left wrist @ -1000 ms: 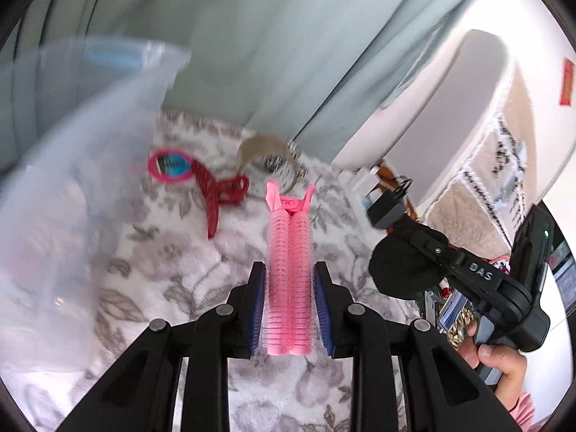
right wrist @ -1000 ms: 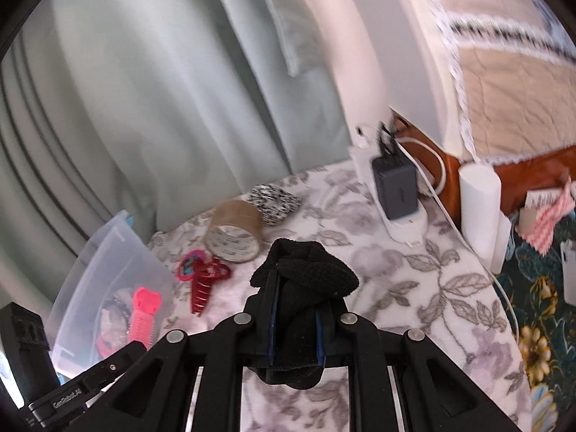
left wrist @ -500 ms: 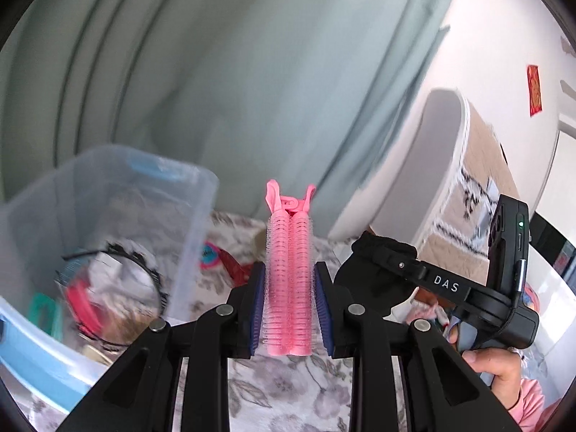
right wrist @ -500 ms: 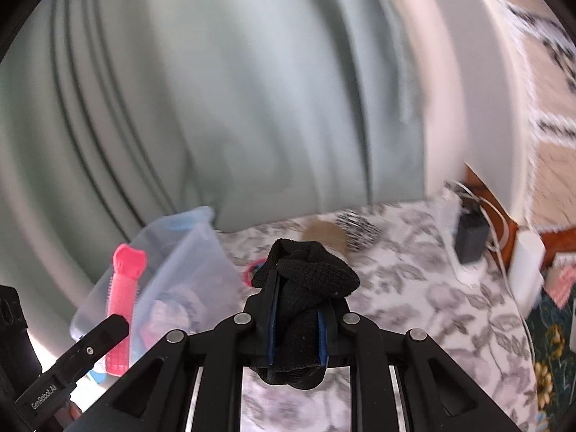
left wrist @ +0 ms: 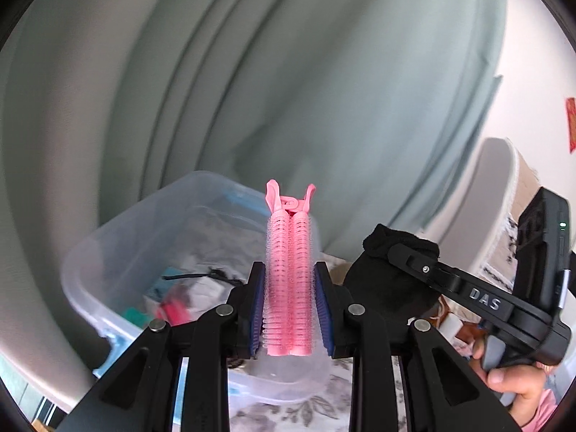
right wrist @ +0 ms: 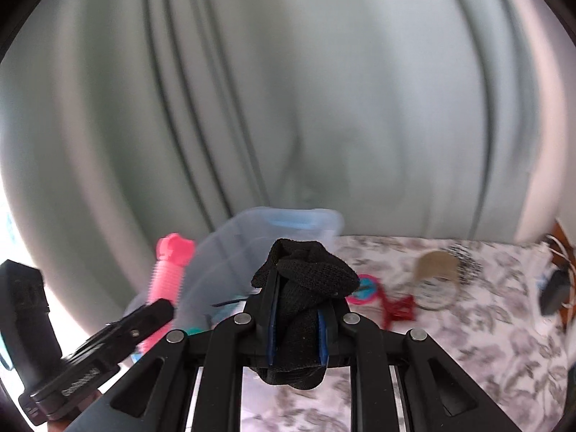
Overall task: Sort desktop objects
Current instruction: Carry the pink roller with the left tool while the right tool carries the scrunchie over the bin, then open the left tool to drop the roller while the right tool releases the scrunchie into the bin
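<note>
Both loaded tools [left wrist: 289,309] beside bin rim [left wrist: 172,194]

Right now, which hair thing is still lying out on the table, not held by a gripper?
The red claw clip, lying on the floral cloth beside the tape roll. The pink roller clip sits in the left gripper, the black band in the right gripper.

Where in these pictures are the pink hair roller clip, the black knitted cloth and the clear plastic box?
pink hair roller clip [left wrist: 288,288]: left wrist view, on its ribbed middle.
black knitted cloth [right wrist: 306,273]: right wrist view, on its bunched top fold.
clear plastic box [left wrist: 118,252]: left wrist view, on its near side wall.
</note>
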The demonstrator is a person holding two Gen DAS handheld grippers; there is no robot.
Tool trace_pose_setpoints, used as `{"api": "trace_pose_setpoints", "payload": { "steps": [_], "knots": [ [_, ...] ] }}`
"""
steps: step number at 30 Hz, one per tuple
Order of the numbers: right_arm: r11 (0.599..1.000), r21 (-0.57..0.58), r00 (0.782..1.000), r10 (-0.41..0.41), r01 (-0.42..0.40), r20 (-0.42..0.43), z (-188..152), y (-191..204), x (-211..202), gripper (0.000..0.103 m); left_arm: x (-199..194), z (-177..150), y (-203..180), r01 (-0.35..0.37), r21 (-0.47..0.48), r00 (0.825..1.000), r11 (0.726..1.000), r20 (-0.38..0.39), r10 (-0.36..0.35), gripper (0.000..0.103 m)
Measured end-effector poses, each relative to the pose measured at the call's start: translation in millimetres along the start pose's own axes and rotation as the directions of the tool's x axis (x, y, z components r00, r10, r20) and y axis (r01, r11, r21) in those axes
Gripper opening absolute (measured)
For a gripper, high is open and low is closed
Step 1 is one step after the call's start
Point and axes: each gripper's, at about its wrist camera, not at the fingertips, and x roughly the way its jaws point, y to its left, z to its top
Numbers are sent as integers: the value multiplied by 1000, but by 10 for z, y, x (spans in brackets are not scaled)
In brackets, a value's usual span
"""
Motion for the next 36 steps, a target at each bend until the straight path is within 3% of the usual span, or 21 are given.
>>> {"api": "trace_pose_setpoints", "payload": {
  "steps": [16,29,36],
  "knots": [
    [986,-73,987,148,-152,-61,-51,523,349,20,45,13,418,-100,-53,995,994,-21,99,28],
    [988,-77,977,116,-131,-179,-262,525,677,21,152,-23,492,-109,-57,993,992,-57,106,28],
    [991,-59,975,107,-121,-196,-329,447,726,28,134,-31,481,-127,-45,991,991,-55,124,28]
  ]
}}
